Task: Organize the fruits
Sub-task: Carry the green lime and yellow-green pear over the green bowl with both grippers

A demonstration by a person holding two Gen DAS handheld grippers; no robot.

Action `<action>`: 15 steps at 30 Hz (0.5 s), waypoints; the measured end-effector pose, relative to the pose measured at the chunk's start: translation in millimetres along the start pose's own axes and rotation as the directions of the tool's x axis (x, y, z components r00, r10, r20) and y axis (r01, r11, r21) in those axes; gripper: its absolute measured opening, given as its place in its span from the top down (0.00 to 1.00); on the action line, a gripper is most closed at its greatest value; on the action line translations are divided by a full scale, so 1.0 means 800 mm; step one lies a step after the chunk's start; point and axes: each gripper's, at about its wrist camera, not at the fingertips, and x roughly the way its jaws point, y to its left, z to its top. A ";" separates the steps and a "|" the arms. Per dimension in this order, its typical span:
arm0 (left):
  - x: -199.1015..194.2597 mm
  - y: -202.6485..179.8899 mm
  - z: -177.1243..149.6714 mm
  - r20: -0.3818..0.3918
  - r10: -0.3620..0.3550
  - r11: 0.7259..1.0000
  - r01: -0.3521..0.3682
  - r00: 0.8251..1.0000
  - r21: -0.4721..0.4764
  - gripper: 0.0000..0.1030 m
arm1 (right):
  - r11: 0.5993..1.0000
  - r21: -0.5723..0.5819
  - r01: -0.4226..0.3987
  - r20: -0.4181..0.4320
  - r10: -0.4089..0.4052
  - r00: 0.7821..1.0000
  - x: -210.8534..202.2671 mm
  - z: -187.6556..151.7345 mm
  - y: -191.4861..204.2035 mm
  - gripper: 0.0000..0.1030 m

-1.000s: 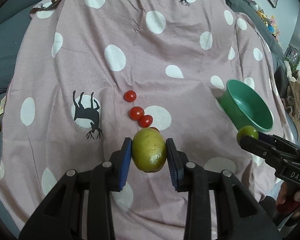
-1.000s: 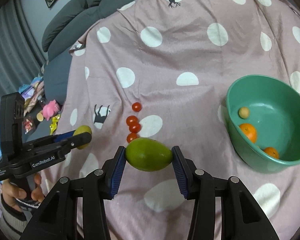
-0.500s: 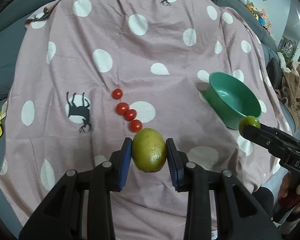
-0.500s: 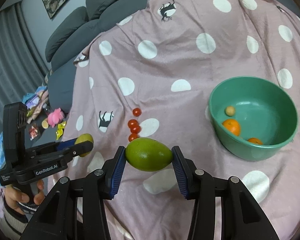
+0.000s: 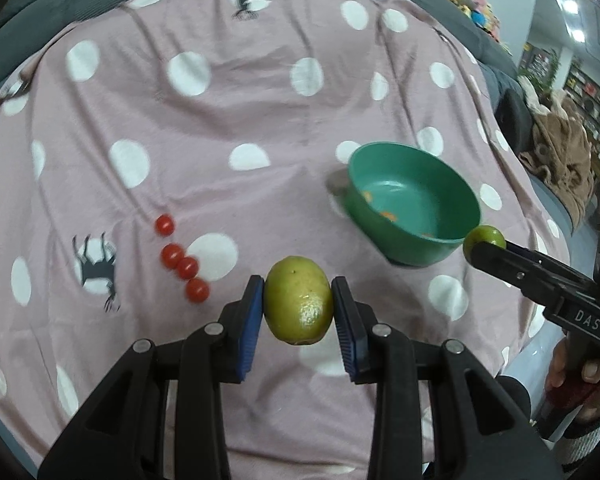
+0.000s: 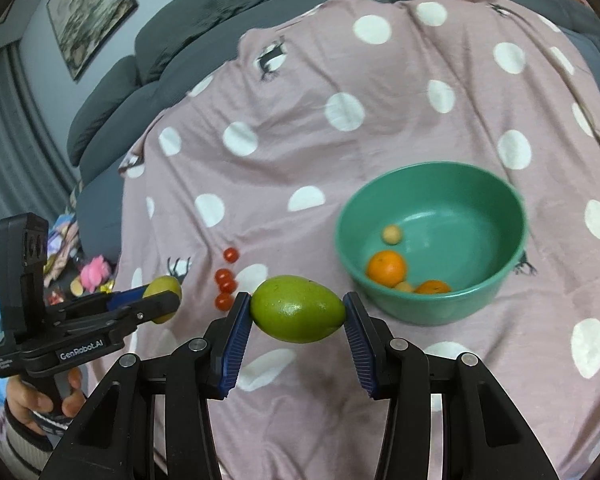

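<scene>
My left gripper [image 5: 299, 300] is shut on a yellow-green lemon [image 5: 299, 300], held above the pink dotted cloth [image 5: 228, 120]. My right gripper [image 6: 297, 309] is shut on a green mango [image 6: 297, 309], end to end between the blue pads. A green bowl [image 6: 496, 280] sits ahead and to the right; in it lie two oranges [image 6: 386, 267] and two small pale fruits. The bowl [image 5: 360, 184] also shows in the left wrist view, beyond the right gripper's tip [image 5: 485, 241]. Several cherry tomatoes [image 5: 180, 258] lie in a row on the cloth.
The cloth covers a grey sofa with cushions [image 6: 180, 40] behind. Toys and wrappers [image 6: 92, 276] lie off the cloth's left edge. A hand [image 6: 40, 400] grips the left tool's handle. Shelves and a brown throw [image 5: 560, 152] stand at the far right.
Both grippers have drawn back and risen with their fruits still gripped, and both views have swung, so the bowl now appears further left and lower.
</scene>
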 end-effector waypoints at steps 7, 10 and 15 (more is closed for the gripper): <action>0.025 -0.044 0.033 0.003 -0.028 0.996 0.028 1.000 0.081 0.67 | 0.999 0.048 0.021 0.039 -0.023 0.999 -0.008 0.008 -0.037 0.54; 0.039 -0.063 0.046 -0.001 -0.047 0.993 0.047 0.999 0.110 0.67 | 0.997 0.066 0.032 0.054 -0.036 0.998 -0.012 0.012 -0.052 0.54; 0.062 -0.092 0.066 -0.007 -0.086 0.985 0.086 0.996 0.150 0.67 | 0.995 0.080 0.058 0.069 -0.064 0.996 -0.015 0.022 -0.075 0.54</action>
